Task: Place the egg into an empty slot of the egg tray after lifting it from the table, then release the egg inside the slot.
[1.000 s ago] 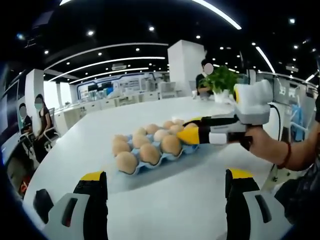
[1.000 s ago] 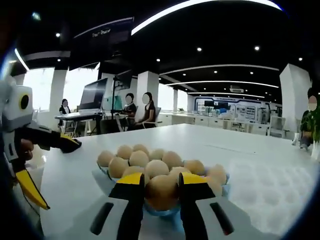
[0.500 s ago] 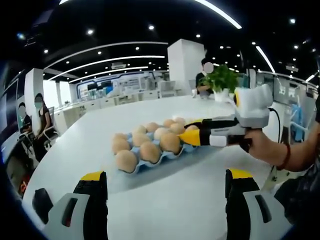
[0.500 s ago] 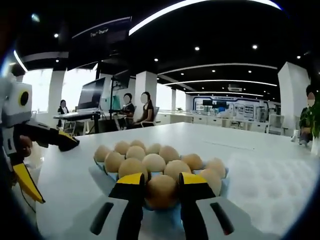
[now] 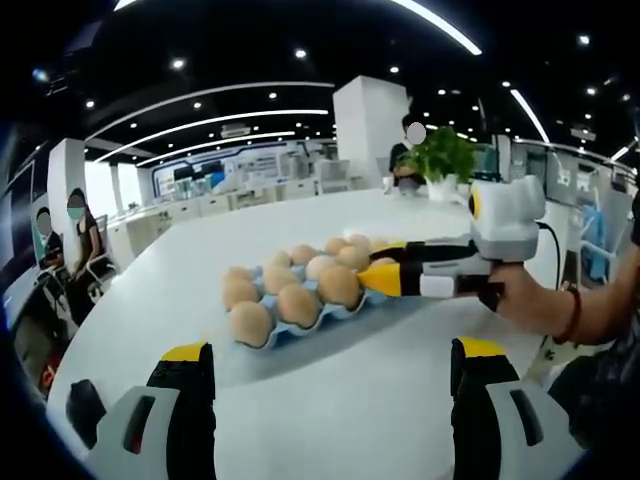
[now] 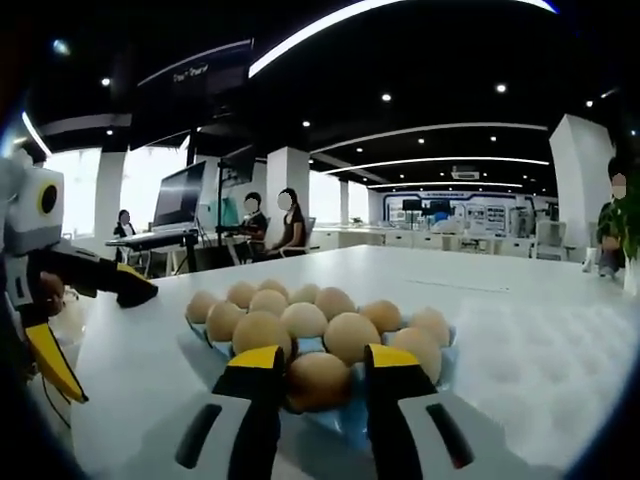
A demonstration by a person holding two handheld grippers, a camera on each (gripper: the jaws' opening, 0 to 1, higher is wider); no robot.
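White table (image 5: 330, 400), large, glossy, spans 3 to 9 o'clock in left gripper view; same table (image 6: 540, 330) in right gripper view. Potted green plant (image 5: 443, 160) on table far edge, about 1 o'clock, person (image 5: 407, 150) standing just behind it. White square pillar (image 5: 370, 130) at 12 o'clock. Seated person (image 5: 82, 235) at 9 o'clock beside desks. Ceiling light strips (image 5: 215, 125) curve across top. Right gripper view: two seated people (image 6: 272, 222) at 11 o'clock near white column (image 6: 290, 190); dark monitor (image 6: 183, 200) on desk at 10 o'clock; another person (image 6: 126, 225) further left; bright windows (image 6: 70, 190) at 9 o'clock; white pillar (image 6: 575, 180) at 3 o'clock.
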